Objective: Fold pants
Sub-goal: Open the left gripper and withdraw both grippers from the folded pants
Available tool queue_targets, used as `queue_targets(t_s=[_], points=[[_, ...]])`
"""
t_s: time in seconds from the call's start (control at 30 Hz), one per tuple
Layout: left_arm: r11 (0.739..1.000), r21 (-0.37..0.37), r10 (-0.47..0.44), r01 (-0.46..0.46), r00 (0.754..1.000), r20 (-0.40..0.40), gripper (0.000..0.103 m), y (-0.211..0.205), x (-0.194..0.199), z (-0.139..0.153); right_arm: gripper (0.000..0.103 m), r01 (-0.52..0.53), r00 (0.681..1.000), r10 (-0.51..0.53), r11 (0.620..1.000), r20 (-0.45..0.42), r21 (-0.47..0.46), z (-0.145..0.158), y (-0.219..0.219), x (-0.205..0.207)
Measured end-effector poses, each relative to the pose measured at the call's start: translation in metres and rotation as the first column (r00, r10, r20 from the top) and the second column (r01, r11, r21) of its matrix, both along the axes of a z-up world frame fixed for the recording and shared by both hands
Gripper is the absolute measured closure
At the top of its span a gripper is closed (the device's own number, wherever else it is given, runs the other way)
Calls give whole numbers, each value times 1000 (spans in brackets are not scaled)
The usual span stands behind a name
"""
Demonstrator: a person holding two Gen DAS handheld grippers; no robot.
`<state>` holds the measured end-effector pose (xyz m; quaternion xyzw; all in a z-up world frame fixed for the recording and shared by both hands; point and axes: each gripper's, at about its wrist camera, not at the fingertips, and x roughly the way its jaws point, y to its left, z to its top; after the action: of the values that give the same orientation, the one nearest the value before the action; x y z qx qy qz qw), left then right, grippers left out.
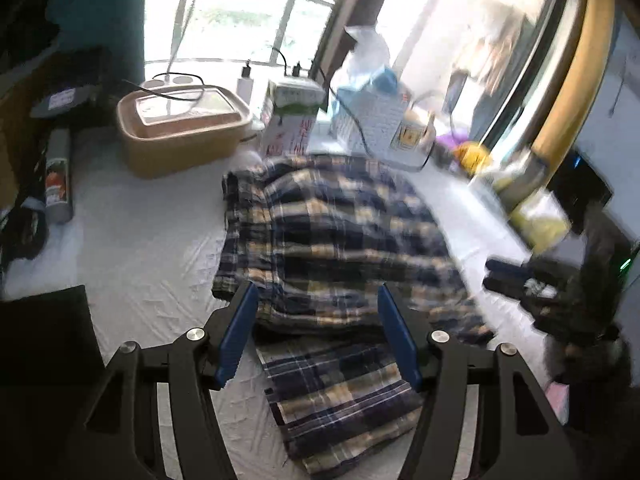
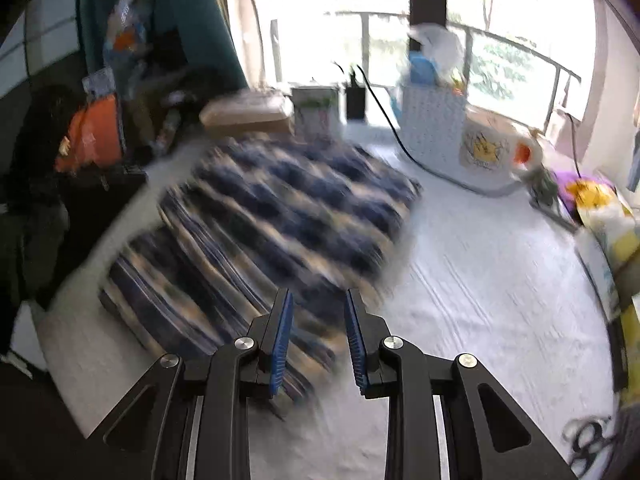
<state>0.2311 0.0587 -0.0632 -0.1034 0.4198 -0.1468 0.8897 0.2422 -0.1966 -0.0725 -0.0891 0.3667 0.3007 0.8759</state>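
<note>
The plaid pants [image 1: 332,240] lie folded over on themselves on a bench [image 1: 140,248] covered with a white sheet, a thick upper layer resting on a lower layer that sticks out toward the camera in the left wrist view. The left gripper [image 1: 316,332] hovers over the near edge of the pants with its blue-padded jaws standing well apart and nothing between them; the cloth shows below the gap, not pinched. In the right wrist view the pants [image 2: 280,216] are blurred and sit to the left of centre, with bare sheet [image 2: 480,272] to their right. The right gripper [image 2: 318,340] has its jaws only partly apart, with a clear gap and no cloth caught in it, over the near right corner of the pants. Behind the pants stand a tan tub [image 1: 180,132], a white perforated basket [image 2: 434,128] and a black cable [image 2: 384,112] trailing across the sheet. The right gripper shows dimly at the right edge of the left wrist view [image 1: 520,280].
</note>
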Motion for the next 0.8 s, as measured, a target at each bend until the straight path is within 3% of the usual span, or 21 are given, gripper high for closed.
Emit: queue_targets(t_s=[0.13, 0.23, 0.27, 0.43, 0.6, 0.8], points=[[1000, 17, 4, -3, 995, -95, 41, -11, 6, -26, 75, -30, 999, 30, 999, -23, -21, -15, 28, 7], [994, 110, 20, -4, 989, -146, 41, -18, 2, -48, 75, -51, 996, 45, 996, -81, -78, -37, 37, 9], [993, 117, 13, 1, 994, -111, 41, -18, -4, -47, 75, -55, 996, 47, 992, -80, -110, -44, 38, 7], [995, 95, 20, -5, 987, -157, 41, -2, -20, -43, 75, -73, 994, 65, 993, -88, -94, -43, 13, -6], [997, 62, 50, -45, 996, -79, 41, 23, -20, -13, 75, -50, 997, 46, 996, -57, -79, -22, -11, -3], [999, 22, 28, -29, 999, 44, 40, 27, 33, 12, 75, 33, 999, -33, 999, 12, -39, -2, -20, 45]])
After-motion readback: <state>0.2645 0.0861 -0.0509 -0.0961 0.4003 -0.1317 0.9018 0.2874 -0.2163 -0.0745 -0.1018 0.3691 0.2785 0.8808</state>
